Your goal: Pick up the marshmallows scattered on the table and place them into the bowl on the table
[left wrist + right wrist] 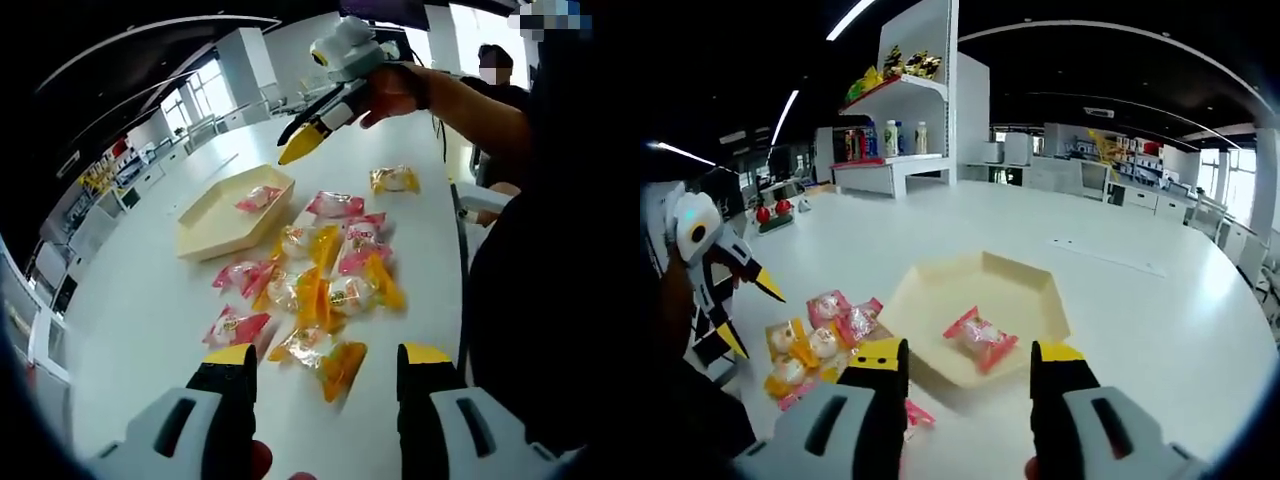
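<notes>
Left tool (325, 365) jaws apart above marshmallows (320, 270); right tool (967, 365) apart over bowl (1030, 290).

the left gripper (325, 375) rises from the bottom of the frame, jaws apart with nothing between them. ahead, at centre frame, wrapped marshmallows (320, 275) lie scattered on the white table (150, 320). the cream bowl (232, 212), upper left of centre, holds one marshmallow. the right gripper (300, 142) hangs at upper centre.
</notes>
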`<state>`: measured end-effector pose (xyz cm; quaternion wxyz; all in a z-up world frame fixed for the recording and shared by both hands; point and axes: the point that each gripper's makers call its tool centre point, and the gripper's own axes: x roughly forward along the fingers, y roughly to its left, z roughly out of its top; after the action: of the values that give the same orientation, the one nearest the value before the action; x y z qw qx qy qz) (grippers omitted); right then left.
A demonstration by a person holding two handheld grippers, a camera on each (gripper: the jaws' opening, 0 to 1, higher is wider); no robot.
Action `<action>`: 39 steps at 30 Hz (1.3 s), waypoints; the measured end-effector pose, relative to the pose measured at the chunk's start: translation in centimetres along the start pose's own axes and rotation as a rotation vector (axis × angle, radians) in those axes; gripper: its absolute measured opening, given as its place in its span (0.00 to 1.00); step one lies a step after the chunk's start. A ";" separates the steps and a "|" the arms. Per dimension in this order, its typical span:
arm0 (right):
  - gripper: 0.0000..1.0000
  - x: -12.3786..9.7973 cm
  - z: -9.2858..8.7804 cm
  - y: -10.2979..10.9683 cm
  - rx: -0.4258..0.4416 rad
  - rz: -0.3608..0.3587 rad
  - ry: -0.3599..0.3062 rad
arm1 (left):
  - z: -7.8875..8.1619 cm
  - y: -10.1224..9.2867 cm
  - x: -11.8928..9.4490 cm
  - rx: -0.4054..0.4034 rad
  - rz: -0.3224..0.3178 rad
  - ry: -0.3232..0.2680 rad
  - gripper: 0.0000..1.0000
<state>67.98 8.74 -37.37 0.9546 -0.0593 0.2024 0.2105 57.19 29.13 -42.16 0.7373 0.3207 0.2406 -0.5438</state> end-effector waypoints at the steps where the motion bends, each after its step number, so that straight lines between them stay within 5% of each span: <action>1: 0.49 -0.2 0.0 0.0 -0.001 0.000 0.002 | 0.0 0.0 0.0 0.000 0.000 0.001 0.57; 12: 0.51 -2.6 -1.2 0.8 -0.098 0.006 0.062 | 0.3 0.0 0.5 0.009 -0.011 0.002 0.57; 28: 0.48 -5.1 -4.4 2.0 -0.117 0.026 0.182 | 0.3 -0.4 0.4 0.007 -0.009 0.016 0.57; 39: 0.44 -6.7 -5.3 1.3 -0.169 -0.030 0.226 | 0.2 -0.4 0.5 0.010 -0.003 0.022 0.57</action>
<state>59.95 6.28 -39.51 0.9203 -0.1659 0.2893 0.2043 56.96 28.60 -42.41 0.7322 0.3297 0.2464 -0.5427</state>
